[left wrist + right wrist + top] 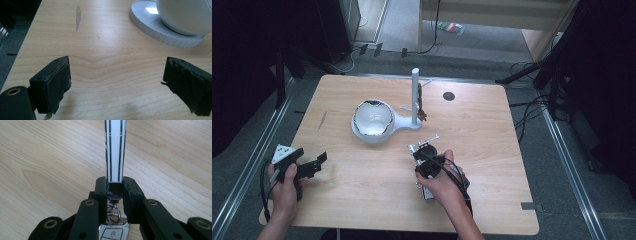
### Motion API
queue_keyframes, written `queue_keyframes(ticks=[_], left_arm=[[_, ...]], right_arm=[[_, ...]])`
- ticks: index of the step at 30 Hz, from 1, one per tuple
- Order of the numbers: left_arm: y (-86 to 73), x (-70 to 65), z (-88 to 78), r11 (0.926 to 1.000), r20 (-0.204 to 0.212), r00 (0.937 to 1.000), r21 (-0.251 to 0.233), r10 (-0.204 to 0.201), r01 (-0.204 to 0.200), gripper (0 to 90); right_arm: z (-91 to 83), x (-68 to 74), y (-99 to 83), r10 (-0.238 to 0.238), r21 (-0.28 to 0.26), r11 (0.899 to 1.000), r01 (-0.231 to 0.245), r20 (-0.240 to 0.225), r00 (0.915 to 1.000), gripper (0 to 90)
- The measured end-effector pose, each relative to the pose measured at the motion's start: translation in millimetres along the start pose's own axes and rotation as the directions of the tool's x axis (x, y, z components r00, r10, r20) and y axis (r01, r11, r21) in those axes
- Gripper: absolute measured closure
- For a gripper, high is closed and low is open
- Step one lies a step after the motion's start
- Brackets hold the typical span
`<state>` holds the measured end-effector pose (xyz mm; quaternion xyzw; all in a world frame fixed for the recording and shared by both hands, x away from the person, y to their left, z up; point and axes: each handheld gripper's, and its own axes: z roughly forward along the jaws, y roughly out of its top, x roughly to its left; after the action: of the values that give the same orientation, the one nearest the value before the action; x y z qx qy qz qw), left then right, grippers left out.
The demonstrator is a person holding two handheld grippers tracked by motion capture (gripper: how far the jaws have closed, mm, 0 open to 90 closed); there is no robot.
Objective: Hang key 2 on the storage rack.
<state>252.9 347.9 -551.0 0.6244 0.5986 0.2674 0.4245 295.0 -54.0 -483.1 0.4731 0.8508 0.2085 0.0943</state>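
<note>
My right gripper (115, 184) is shut on the dark end of a white strap with black lines (115, 150) that lies forward on the wood. A key ring and a silver car key fob (113, 233) hang under the jaws. In the high view this gripper (422, 148) sits near the table's middle, in front of a white stand with a bowl (373, 119) and an upright post (415, 92). My left gripper (316, 163) hovers at the table's left side, open and holding nothing (116, 82). The bowl (185, 15) and its round base (155, 31) lie ahead to its right.
A small brown item (422, 114) hangs from a peg on the post. A dark round hole (448, 96) marks the table's far side. Grey floor, rails and cables surround the wooden table (492, 165). A grey streak (78, 17) marks the wood on the left.
</note>
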Motion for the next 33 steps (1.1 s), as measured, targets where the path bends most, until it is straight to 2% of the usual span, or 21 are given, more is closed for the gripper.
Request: queue_keyframes(ticks=[3, 4, 5, 10, 14, 17, 20, 22, 24, 30, 31, 33], left_arm=[[-0.1, 0.0, 0.0, 1.0000, 0.001, 1.0000, -0.001, 0.000, 0.000, 8.1], [-0.1, 0.1, 0.0, 1.0000, 0.000, 1.0000, -0.001, 0.000, 0.000, 8.1], [-0.1, 0.1, 0.0, 1.0000, 0.001, 1.0000, -0.001, -0.001, 0.001, 8.1], [-0.1, 0.0, 0.0, 1.0000, 0.001, 1.0000, -0.001, 0.000, 0.000, 8.1], [0.0, 0.0, 0.0, 1.0000, 0.000, 1.0000, 0.000, 0.000, 0.000, 8.1], [0.0, 0.0, 0.0, 1.0000, 0.000, 1.0000, 0.000, 0.000, 0.000, 8.0], [0.0, 0.1, 0.1, 1.0000, 0.001, 1.0000, 0.000, 0.000, 0.000, 8.1], [0.0, 0.0, 0.0, 1.0000, 0.001, 1.0000, 0.000, 0.000, 0.000, 8.1], [0.1, 0.1, 0.0, 1.0000, 0.001, 1.0000, 0.001, -0.001, 0.001, 8.1], [0.1, -0.1, 0.3, 1.0000, 0.002, 1.0000, -0.001, -0.004, 0.004, 8.1], [0.0, -0.4, 0.5, 1.0000, 0.001, 1.0000, -0.002, -0.006, 0.006, 8.1], [0.1, -0.2, 0.4, 1.0000, 0.000, 1.0000, -0.002, -0.004, 0.004, 8.1]], right_arm=[[-1.8, 0.3, 1.1, 0.001, -0.016, 1.000, -0.001, 0.006, 1.0000, 76.2], [-4.0, 0.9, 2.6, 0.003, -0.040, 0.999, -0.002, 0.016, 0.9999, 76.2], [-4.0, 0.9, 2.6, 0.003, -0.040, 0.999, -0.002, 0.016, 0.9999, 76.2], [-10.5, 1.9, 6.3, 0.004, -0.107, 0.994, -0.002, 0.025, 0.9997, 76.2], [-16.5, 1.3, 8.9, 0.006, -0.179, 0.984, -0.001, 0.028, 0.9996, 76.2], [-20.0, 1.8, 10.0, 0.006, -0.198, 0.980, 0.000, 0.030, 0.9995, 76.2], [-26.1, 2.3, 12.9, -0.004, -0.241, 0.970, 0.011, 0.029, 0.9996, 76.1], [-27.3, 2.4, 13.7, -0.005, -0.247, 0.969, 0.013, 0.030, 0.9995, 76.2], [-30.6, 2.5, 16.1, -0.011, -0.273, 0.962, 0.020, 0.033, 0.9994, 76.2], [-35.5, 2.5, 21.0, -0.011, -0.304, 0.952, 0.021, 0.034, 0.9994, 76.2], [-37.8, 2.9, 23.5, -0.013, -0.321, 0.947, 0.024, 0.036, 0.9993, 76.2], [-38.4, 2.9, 24.5, -0.014, -0.327, 0.945, 0.025, 0.033, 0.9993, 76.2]])
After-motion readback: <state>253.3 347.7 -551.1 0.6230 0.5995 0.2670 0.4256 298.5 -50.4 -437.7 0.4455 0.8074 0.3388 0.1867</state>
